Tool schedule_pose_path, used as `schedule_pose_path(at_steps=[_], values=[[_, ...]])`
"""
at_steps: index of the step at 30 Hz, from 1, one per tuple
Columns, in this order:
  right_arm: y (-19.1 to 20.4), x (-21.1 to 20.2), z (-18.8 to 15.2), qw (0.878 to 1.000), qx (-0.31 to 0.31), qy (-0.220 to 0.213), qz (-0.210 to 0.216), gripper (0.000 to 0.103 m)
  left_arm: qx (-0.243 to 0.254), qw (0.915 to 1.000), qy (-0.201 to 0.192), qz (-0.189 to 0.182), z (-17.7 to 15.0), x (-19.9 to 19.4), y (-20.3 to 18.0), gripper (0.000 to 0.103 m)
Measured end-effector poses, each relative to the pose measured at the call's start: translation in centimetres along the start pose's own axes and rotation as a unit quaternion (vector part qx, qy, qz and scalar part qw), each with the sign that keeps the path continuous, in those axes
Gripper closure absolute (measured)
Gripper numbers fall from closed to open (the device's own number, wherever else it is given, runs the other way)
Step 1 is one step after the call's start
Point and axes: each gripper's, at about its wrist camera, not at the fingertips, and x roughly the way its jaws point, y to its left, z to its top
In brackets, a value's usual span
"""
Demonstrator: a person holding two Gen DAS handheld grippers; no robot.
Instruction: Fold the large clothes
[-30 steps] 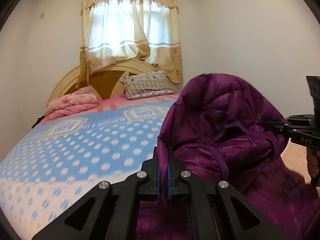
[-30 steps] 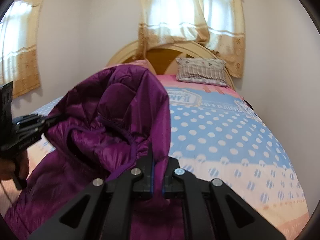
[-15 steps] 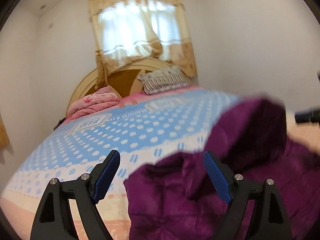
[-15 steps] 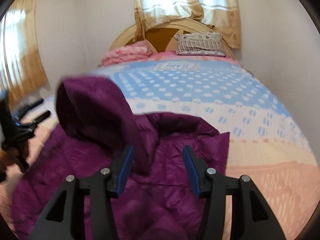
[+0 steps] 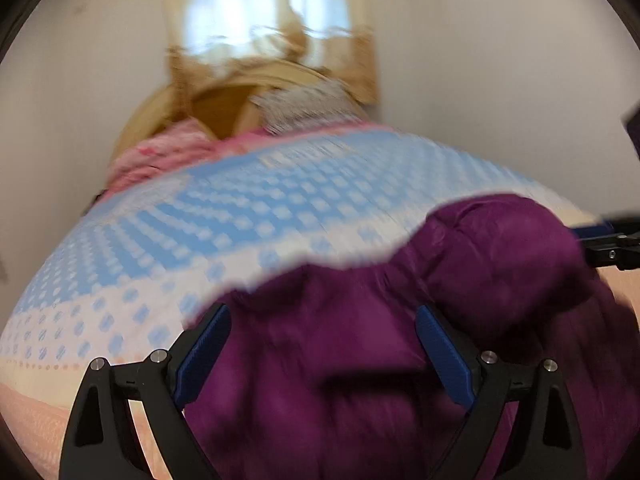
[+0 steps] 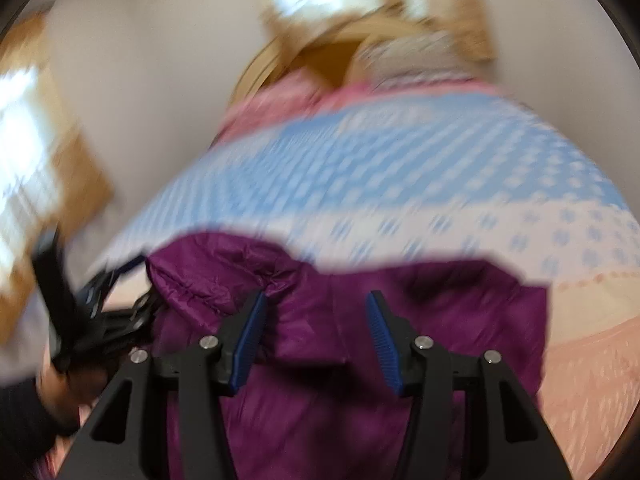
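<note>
A purple quilted hooded jacket [image 5: 360, 360] lies on the bed, its hood [image 5: 508, 248] bunched at the far right in the left wrist view. My left gripper [image 5: 322, 352] is open and empty just above the jacket. In the right wrist view the jacket [image 6: 400, 380] lies below my right gripper [image 6: 318, 340], which is open and empty, with the hood [image 6: 216, 276] at the left. The right gripper's tip also shows in the left wrist view [image 5: 608, 244]. The left gripper shows at the left in the right wrist view [image 6: 80, 320]. Both views are motion-blurred.
The bed has a blue and white dotted cover [image 5: 240, 208] with a peach border [image 6: 592, 360]. A pink folded quilt [image 5: 160, 156] and a striped pillow [image 5: 308, 104] lie by the wooden headboard [image 5: 216, 104]. A curtained window [image 5: 260, 12] is behind, white walls on both sides.
Both grippers were shut on the jacket and held it up a second ago. They opened, the jacket dropped flat on the bed, and both grippers now tilt downward over it.
</note>
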Motion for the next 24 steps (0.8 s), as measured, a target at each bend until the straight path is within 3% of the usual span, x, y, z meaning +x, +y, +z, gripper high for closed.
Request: schedule_pose_path(at_steps=[4, 8, 12, 13, 15, 18, 20, 21, 22, 23, 24], values=[[1.4, -2.1, -5.5, 0.994, -0.086, 0.066, 0.001, 0.048, 0.019, 0.9993, 0.017, -0.028, -4.2, -4.1, 0.9, 0.009], [0.5, -4.4, -7.7, 0.991, -0.098, 0.086, -0.013, 0.048, -0.005, 0.9999, 0.01, -0.004, -5.2, -6.2, 2.3, 0.009], [-1.5, -5.7, -4.5, 0.999, -0.026, 0.028, -0.013, 0.047, -0.087, 0.9961, -0.004, 0.014, -1.8, -5.1, 4.4, 0.009], [-2.2, -5.4, -3.1, 1.0, 0.001, 0.013, -0.021, 0.043, -0.11, 0.9938, 0.002, 0.014, -0.7, -4.0, 4.8, 0.009], [-4.3, -3.9, -0.8, 0.997, 0.075, -0.009, -0.028, 0.04, -0.158, 0.987, 0.023, -0.013, 1.0, -1.0, 4.8, 0.009], [-6.5, 0.0, 1.5, 0.988, 0.152, -0.006, -0.032, 0.04, -0.191, 0.979, 0.057, -0.045, 2.1, 3.0, 3.7, 0.009], [-7.8, 3.4, 2.3, 0.983, 0.181, 0.022, -0.03, 0.04, -0.185, 0.9771, 0.1, -0.033, 2.2, 6.3, 2.7, 0.01], [-8.2, 5.0, 2.3, 0.98, 0.194, 0.043, -0.027, 0.04, -0.196, 0.9738, 0.11, -0.037, 1.9, 7.5, 2.6, 0.021], [-8.6, 6.6, 2.2, 0.976, 0.204, 0.069, -0.02, 0.048, -0.208, 0.9693, 0.116, -0.058, 1.7, 8.6, 2.7, 0.036], [-8.7, 8.0, 2.1, 0.975, 0.202, 0.09, -0.017, 0.06, -0.216, 0.966, 0.123, -0.071, 1.6, 9.3, 2.8, 0.068], [-8.4, 8.6, 2.3, 0.978, 0.184, 0.091, -0.037, 0.089, -0.222, 0.9641, 0.124, -0.076, 1.7, 9.8, 2.9, 0.074]])
